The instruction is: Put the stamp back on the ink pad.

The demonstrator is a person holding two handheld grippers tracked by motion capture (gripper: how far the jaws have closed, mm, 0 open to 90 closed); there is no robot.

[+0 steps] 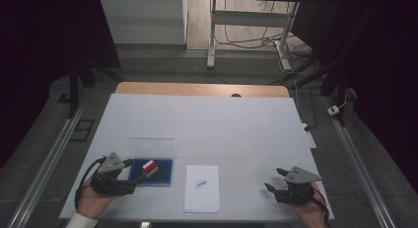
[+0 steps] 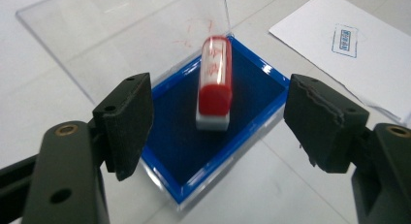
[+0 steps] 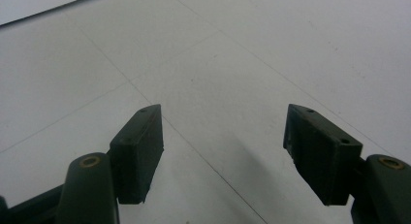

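Note:
A red-and-white stamp (image 1: pixel 149 167) (image 2: pixel 214 83) lies on the blue ink pad (image 1: pixel 162 176) (image 2: pixel 252 88) of a clear case, whose lid (image 1: pixel 151 148) (image 2: pixel 121 35) stands open behind it. My left gripper (image 1: pixel 135 171) (image 2: pixel 219 95) is open at the pad's near-left corner. Its jaws stand wide on either side of the stamp and touch nothing. A white sheet (image 1: pixel 201 188) (image 2: pixel 349 64) bearing a blue stamp print (image 1: pixel 200 184) (image 2: pixel 345 40) lies right of the case. My right gripper (image 1: pixel 272 177) (image 3: pixel 223 122) is open above bare table at the front right.
The white table (image 1: pixel 222 124) stretches wide behind the case and the sheet. Its wooden far edge (image 1: pixel 202 89) borders a floor with desk legs and cables. A person's hands hold both grippers at the front edge.

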